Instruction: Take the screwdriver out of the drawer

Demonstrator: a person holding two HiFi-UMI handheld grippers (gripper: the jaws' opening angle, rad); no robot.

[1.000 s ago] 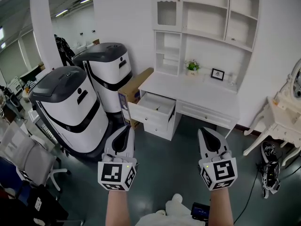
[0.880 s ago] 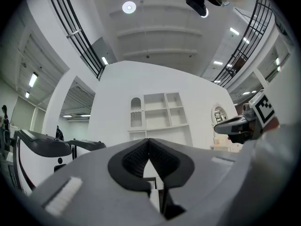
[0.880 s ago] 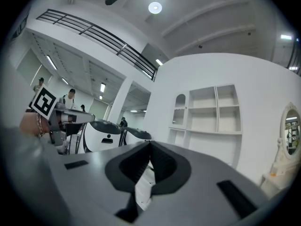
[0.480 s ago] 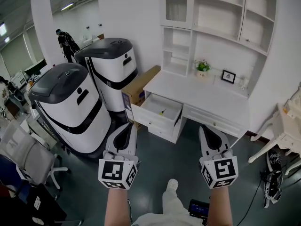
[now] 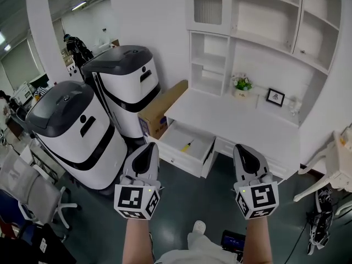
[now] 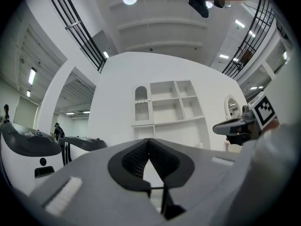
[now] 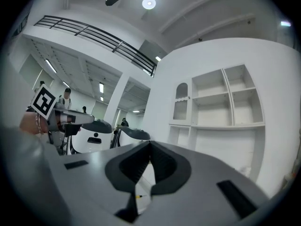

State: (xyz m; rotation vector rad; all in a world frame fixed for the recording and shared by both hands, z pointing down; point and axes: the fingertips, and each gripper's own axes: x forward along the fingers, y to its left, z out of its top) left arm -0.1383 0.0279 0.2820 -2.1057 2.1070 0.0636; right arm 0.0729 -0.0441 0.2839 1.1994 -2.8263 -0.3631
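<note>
Head view: left claw (image 5: 148, 147) and right claw (image 5: 243, 148), both closed and empty, sit nearer the open drawer (image 5: 179, 159) than before; screwdriver (image 5: 187, 145) inside.

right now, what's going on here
A person stands facing a white desk whose drawer is pulled open. A small screwdriver lies inside the drawer, untouched. The left hand-held gripper and the right hand-held gripper are both shut and empty, held side by side short of the drawer.
</note>
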